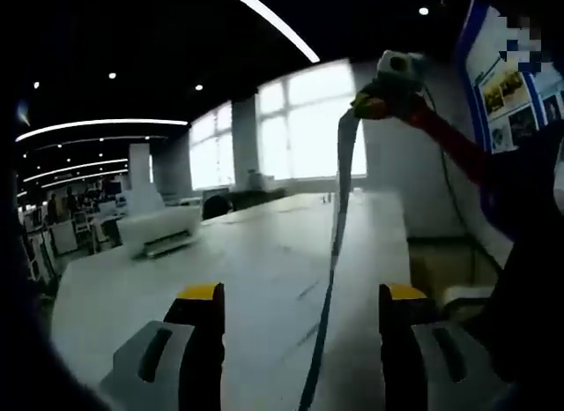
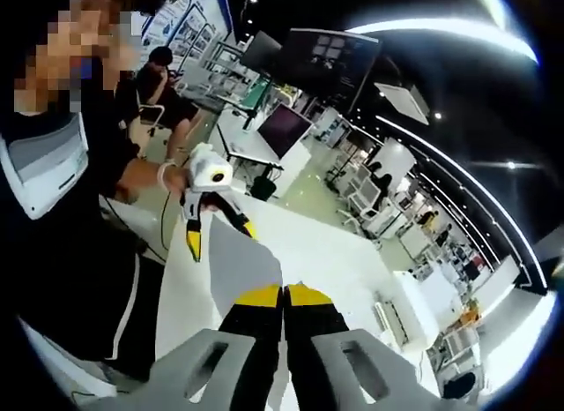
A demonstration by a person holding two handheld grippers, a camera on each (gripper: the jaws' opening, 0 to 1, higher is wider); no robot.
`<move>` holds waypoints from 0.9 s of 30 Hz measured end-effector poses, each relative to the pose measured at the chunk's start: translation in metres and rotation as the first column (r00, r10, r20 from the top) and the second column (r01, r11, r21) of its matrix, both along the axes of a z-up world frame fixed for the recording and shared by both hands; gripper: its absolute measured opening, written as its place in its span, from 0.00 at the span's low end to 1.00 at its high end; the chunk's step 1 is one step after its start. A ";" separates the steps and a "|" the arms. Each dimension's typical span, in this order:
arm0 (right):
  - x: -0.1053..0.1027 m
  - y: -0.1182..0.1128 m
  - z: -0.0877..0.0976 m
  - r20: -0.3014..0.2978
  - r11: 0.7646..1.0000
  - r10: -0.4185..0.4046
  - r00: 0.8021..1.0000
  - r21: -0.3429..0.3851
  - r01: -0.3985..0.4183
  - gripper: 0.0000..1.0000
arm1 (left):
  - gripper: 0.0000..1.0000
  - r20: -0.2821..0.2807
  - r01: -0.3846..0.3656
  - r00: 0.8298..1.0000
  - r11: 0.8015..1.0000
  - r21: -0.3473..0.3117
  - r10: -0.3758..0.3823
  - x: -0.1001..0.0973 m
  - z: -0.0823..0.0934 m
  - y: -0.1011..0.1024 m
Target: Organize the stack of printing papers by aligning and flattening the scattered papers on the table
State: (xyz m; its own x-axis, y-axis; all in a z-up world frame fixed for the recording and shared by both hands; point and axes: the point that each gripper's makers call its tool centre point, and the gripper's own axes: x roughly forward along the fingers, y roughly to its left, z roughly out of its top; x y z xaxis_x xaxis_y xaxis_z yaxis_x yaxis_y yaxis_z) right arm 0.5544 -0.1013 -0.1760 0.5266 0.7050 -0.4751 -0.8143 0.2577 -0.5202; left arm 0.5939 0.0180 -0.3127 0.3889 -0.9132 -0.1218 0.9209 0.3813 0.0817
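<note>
The right gripper [image 2: 284,292], jaws clenched on the thin white paper stack [image 2: 242,261], held it upright, edge-on above the white tabletop [image 1: 220,261]. The left gripper [image 1: 301,296] was released beside it. Step judged: squaring; next, tapping edges level.

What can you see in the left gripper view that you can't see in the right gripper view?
The left gripper view has a white printer on the table, bright windows, and the left hand-held gripper with its jaws apart. The paper looks edge-on there, hanging from the right hand-held gripper.

The right gripper view has the person holding the grippers, a seated person, and a dark monitor. Its own jaws are shut on the paper's edge.

Both show the paper, the white table and both hand-held grippers.
</note>
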 end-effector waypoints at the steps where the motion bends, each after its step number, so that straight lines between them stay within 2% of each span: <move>1: 0.002 0.002 0.000 0.000 1.000 0.005 1.000 -0.011 -0.005 0.00 | 0.74 0.003 0.001 1.000 1.000 0.004 -0.001 0.001 0.001 -0.001; 12: 0.014 0.018 -0.001 -0.028 0.993 0.040 0.999 -0.109 -0.043 0.00 | 0.75 0.027 0.015 1.000 0.999 0.040 -0.016 0.004 0.010 -0.003; 17: 0.016 0.035 -0.005 -0.047 0.989 0.069 0.996 -0.128 -0.075 0.00 | 0.71 0.043 0.040 0.998 0.998 0.053 -0.042 0.003 0.011 -0.006; 23: 0.014 0.054 -0.012 -0.052 0.980 0.107 0.993 -0.165 -0.115 0.00 | 0.70 0.034 0.066 0.997 0.995 0.070 -0.069 0.001 0.010 -0.008; 27: 0.014 0.059 -0.014 -0.054 0.975 0.119 0.991 -0.184 -0.127 0.00 | 0.60 0.030 0.085 0.996 0.994 0.068 -0.087 -0.002 0.011 -0.008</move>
State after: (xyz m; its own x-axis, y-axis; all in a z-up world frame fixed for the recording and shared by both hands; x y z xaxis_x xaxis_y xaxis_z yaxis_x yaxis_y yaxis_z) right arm 0.5686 -0.0427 -0.1898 0.4180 0.6598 -0.6244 -0.8559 0.0557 -0.5141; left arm 0.5923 0.0100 -0.3021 0.3137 -0.9339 -0.1715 0.9465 0.2932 0.1347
